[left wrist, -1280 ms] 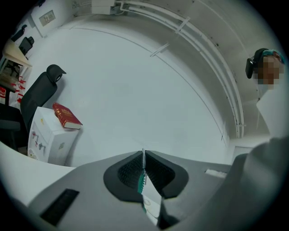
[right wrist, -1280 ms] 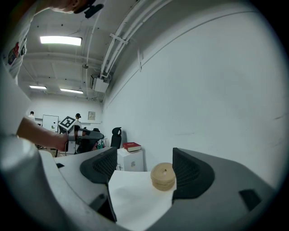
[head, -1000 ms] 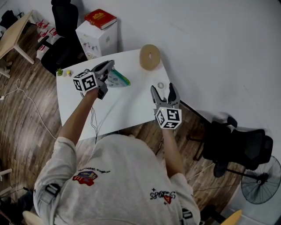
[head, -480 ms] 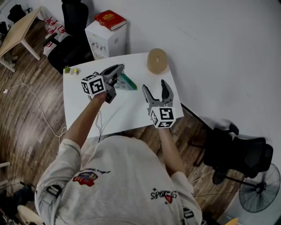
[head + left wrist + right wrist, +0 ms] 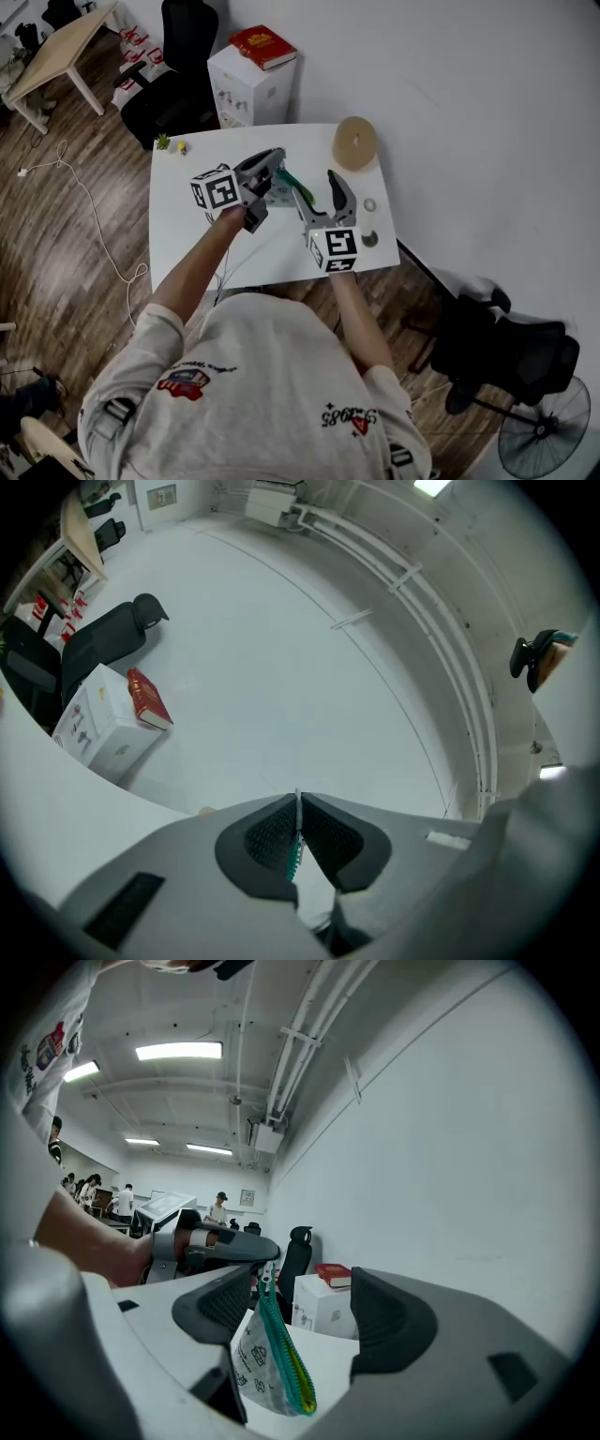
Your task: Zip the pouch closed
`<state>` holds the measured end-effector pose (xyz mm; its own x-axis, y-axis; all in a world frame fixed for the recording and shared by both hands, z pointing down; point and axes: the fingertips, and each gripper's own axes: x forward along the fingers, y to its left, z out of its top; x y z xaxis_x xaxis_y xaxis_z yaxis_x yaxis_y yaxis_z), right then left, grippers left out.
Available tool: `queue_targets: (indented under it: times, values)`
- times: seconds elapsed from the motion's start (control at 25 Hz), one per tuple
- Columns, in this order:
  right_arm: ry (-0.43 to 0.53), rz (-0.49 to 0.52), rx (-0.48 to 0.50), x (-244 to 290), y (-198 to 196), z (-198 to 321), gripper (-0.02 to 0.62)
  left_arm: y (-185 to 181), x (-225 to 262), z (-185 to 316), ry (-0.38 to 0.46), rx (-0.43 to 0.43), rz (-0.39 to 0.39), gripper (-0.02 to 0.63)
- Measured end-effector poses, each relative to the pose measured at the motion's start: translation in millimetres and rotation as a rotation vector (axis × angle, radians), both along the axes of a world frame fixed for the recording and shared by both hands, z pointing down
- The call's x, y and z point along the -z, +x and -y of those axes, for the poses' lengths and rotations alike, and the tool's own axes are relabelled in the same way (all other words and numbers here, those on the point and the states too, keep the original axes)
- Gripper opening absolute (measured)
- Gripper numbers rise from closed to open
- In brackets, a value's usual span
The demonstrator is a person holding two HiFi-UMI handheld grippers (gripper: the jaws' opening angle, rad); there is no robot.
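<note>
Holds the pouch (image 5: pixel 267 1363) up off the table (image 5: pixel 187 244) with the left gripper (image 5: pixel 298 808), pads clenched flat on a sliver of the teal zipper (image 5: pixel 286 1372) edge. Keeps the right gripper (image 5: pixel 317 186) at about 4 o'clock of the left one in the head view, jaws released and wide, though just now narrowing. Has the pouch inside that gap, nearer the jaw at 9 o'clock in the right gripper view, with no pad seen pressing on it.

Hangs slanted there, zipper line running from the low near corner at 6 o'clock up and away to the small silver pull (image 5: pixel 265 1277) at 12 o'clock, just beside the left gripper's tip. Runs almost along the right gripper's own aim, then, not across it.

Judging by that, calls for the right jaws, the only free pair, to reach deeper toward 12 o'clock and pinch the pull. Then should draw it along the zipper with the left clamp kept firm. Cannot tell from these views how much of the zipper stands open.
</note>
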<state>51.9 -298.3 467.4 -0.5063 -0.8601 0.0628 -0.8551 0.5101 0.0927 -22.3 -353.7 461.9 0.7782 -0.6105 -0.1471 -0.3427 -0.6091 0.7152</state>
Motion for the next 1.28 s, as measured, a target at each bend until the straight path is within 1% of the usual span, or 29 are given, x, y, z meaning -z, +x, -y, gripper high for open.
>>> queue_targets:
  times: [0.12, 0.24, 0.32, 0.4, 0.64, 0.8, 0.96, 1.08, 1.28]
  values:
    - [-0.009, -0.010, 0.022, -2, -14, 1, 0.310, 5, 3, -8, 0.001, -0.011, -0.023, 0.014]
    - [-0.005, -0.016, 0.047, -2, -26, 2, 0.286, 9, -1, -14, -0.006, -0.018, -0.020, 0.014]
    - [-0.009, -0.028, 0.059, -4, -33, 1, 0.253, 12, -2, -17, -0.011, -0.023, -0.021, 0.014]
    - [-0.025, -0.044, 0.060, -6, -36, 0, 0.202, 13, -4, -19, -0.016, -0.022, -0.023, 0.014]
    - [-0.056, -0.075, 0.054, -17, -40, 0, 0.123, 18, -8, -24, -0.025, -0.037, -0.023, 0.014]
    - [-0.074, -0.107, 0.064, -23, -41, -3, 0.046, 25, -8, -28, -0.030, -0.060, -0.030, 0.014]
    - [-0.090, -0.113, 0.058, -28, -38, -5, 0.041, 32, -7, -32, -0.018, -0.094, -0.036, 0.014]
    - [-0.102, -0.109, 0.055, -30, -36, -5, 0.043, 34, -10, -33, -0.025, -0.113, -0.049, 0.014]
    - [-0.119, -0.099, 0.064, -31, -35, -6, 0.043, 34, -6, -36, -0.030, -0.142, -0.102, 0.014]
